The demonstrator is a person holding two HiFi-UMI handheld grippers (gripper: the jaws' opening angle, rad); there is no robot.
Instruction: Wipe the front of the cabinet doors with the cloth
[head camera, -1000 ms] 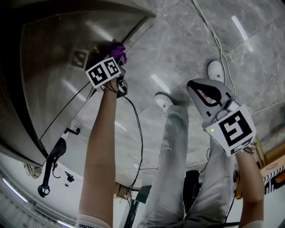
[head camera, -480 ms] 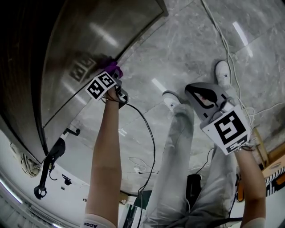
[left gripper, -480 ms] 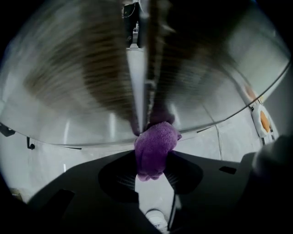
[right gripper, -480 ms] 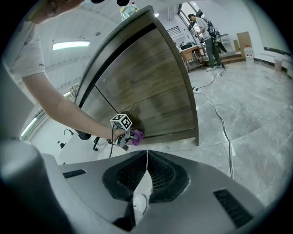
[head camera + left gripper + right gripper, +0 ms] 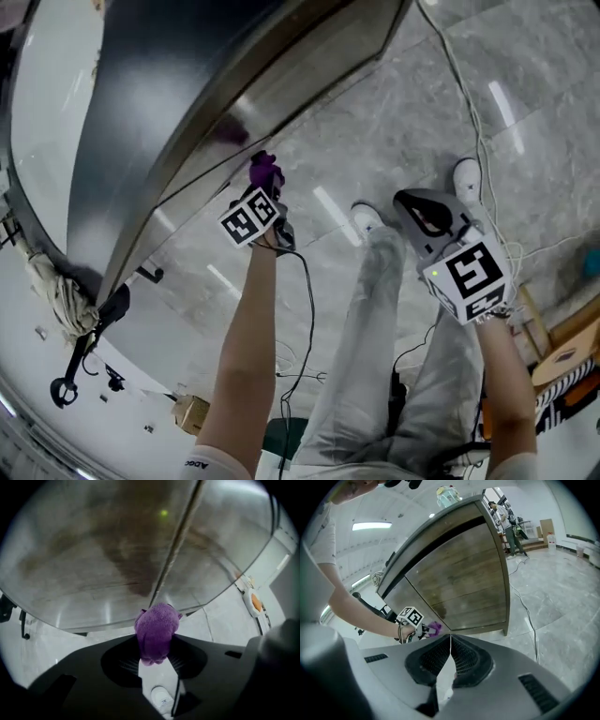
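A purple cloth [image 5: 156,631] is bunched between the jaws of my left gripper [image 5: 156,641], which is shut on it. In the head view the cloth [image 5: 265,171] sits just below the cabinet doors [image 5: 187,122], close to their lower edge by the floor. The wood-fronted cabinet doors [image 5: 126,545] fill the left gripper view, with a seam running down the middle. My right gripper [image 5: 450,637] is shut with nothing in it, held away from the cabinet [image 5: 459,583]. The left gripper's marker cube [image 5: 411,617] and cloth [image 5: 434,627] show in the right gripper view.
Grey marble floor [image 5: 394,103] with a white cable [image 5: 459,94] trailing across it. The person's legs and white shoes [image 5: 367,220] stand between the grippers. A black stand [image 5: 84,347] and a bundled rope [image 5: 56,295] lie at left. Boxes [image 5: 562,356] at lower right.
The left gripper with the cloth has moved down off the door face to near the cabinet's lower edge. The head view has swung, showing more of the cabinet top. The right gripper stays about where it was.
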